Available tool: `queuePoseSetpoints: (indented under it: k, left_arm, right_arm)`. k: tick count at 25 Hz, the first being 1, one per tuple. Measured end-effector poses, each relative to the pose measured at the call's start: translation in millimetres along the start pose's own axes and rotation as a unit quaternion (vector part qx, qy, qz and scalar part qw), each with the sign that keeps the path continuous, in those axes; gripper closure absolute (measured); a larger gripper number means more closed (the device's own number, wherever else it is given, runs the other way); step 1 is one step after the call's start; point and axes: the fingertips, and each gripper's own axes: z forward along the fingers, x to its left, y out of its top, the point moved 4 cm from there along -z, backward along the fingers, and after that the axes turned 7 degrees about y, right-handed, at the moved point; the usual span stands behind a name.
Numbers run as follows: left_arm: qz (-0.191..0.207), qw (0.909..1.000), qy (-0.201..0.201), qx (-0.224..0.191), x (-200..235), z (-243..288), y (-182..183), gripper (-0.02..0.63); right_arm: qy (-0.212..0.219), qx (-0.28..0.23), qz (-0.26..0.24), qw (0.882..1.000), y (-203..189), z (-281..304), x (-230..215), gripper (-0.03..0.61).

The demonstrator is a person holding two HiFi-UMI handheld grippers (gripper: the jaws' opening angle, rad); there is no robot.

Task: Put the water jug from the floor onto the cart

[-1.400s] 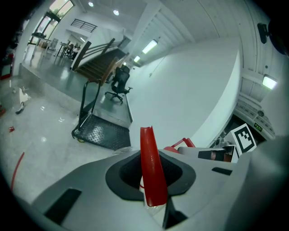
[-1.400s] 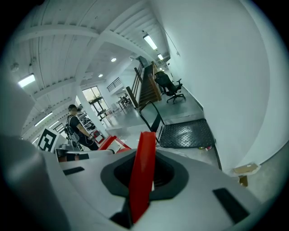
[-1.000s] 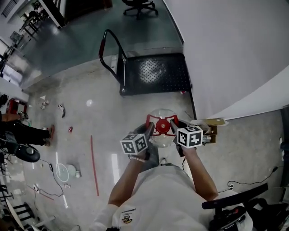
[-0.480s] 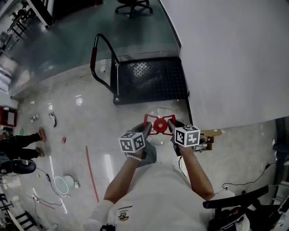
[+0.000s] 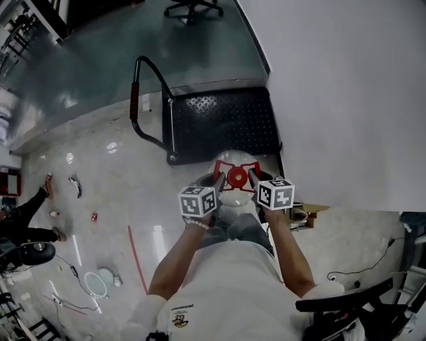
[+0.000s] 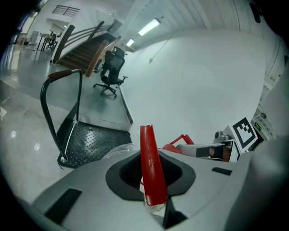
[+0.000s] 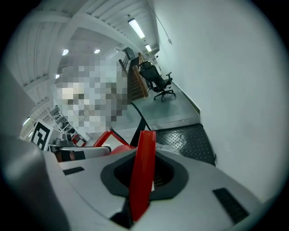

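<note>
The water jug (image 5: 228, 162), clear with a red cap and a red carrying handle (image 5: 234, 178), hangs in the air between both grippers, just before the near edge of the black cart (image 5: 219, 122). My left gripper (image 5: 216, 182) is shut on the handle's left bar (image 6: 151, 171). On the other side, my right gripper (image 5: 253, 178) is shut on the right bar (image 7: 142, 176). The left gripper view shows the cart (image 6: 92, 139) with its deck bare, and the right gripper (image 6: 205, 151) across the jug. The jug's body is mostly hidden under the grippers.
The cart's push handle (image 5: 136, 110) rises at its left end. A white wall (image 5: 346, 100) runs along the right. An office chair (image 5: 193, 8) stands beyond the cart. A cardboard box (image 5: 307, 213), a red floor line (image 5: 136, 256) and small clutter lie around; a person (image 5: 20, 223) is far left.
Both grippers have carried the jug forward to the cart's near edge; it was about a jug's width short of it.
</note>
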Motion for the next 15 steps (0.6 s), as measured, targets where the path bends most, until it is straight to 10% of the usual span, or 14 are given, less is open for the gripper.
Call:
queuePoseSetpoints:
  k: [15]
  left_arm:
    - [-0.039,0.9981,0.042,0.023,91,152,108,0.561]
  right_arm:
    - [0.023,0.042,-0.014,0.999,123,156,-95,0.532]
